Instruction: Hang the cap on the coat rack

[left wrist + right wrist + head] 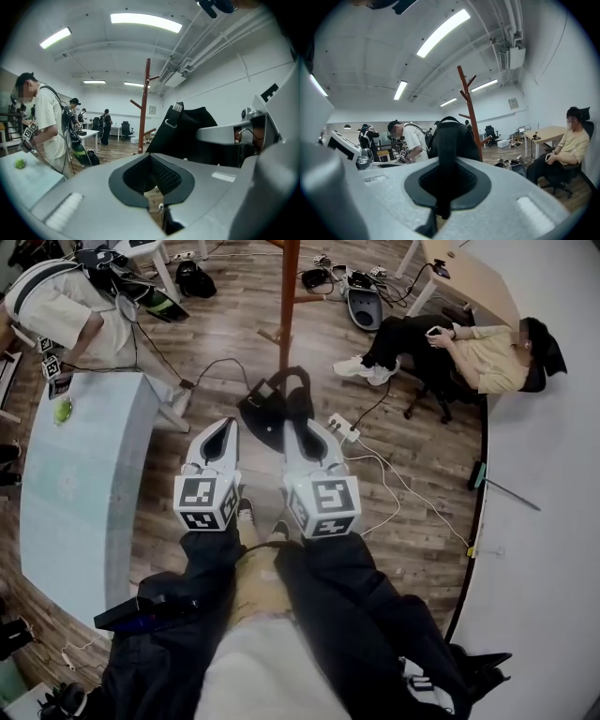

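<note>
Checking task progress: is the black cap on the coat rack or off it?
Off. The right tongs are shut on the cap, and the coat rack stands beyond it, not touching.

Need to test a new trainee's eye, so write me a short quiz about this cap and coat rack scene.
1. Which gripper grips the black cap?
2. True or false: the cap already hangs on the coat rack.
3. In the head view, the seated person is at: A) upper left, B) upper right, C) lower left.

Key
1. The right gripper; its jaws are shut on the cap.
2. False. The cap is in the gripper, short of the rack.
3. B
</note>
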`<act>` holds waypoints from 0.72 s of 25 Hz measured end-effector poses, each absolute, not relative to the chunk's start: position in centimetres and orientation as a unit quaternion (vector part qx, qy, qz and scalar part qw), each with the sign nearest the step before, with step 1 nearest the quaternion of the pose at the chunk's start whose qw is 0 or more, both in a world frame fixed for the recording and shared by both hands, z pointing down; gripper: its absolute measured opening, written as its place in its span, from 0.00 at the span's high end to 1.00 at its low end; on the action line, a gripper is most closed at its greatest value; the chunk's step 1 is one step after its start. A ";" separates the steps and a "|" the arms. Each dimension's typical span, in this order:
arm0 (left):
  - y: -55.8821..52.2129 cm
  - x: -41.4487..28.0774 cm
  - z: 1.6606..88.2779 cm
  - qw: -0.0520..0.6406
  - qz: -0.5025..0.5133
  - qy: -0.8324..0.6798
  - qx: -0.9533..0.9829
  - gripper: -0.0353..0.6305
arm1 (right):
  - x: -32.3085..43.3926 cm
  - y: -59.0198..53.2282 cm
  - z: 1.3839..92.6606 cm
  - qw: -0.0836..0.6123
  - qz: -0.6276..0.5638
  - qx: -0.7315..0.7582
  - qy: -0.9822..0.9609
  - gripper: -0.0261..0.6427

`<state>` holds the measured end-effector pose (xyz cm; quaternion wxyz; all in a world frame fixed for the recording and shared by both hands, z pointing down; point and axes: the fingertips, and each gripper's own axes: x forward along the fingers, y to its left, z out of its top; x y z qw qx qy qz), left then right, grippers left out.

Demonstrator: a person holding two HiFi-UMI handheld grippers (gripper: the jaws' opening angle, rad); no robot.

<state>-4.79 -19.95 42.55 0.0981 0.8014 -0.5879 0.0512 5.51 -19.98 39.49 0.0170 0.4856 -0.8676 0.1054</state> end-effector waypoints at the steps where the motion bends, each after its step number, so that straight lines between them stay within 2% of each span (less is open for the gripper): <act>1: -20.3 -5.0 42.5 0.099 0.050 -0.587 0.802 0.94 | 5.4 -20.5 39.1 0.016 0.102 0.487 -0.867 0.95; 18: -33.9 -8.2 39.5 0.095 0.023 -0.560 0.823 0.94 | 2.9 -31.5 34.1 0.002 0.065 0.552 -0.832 0.95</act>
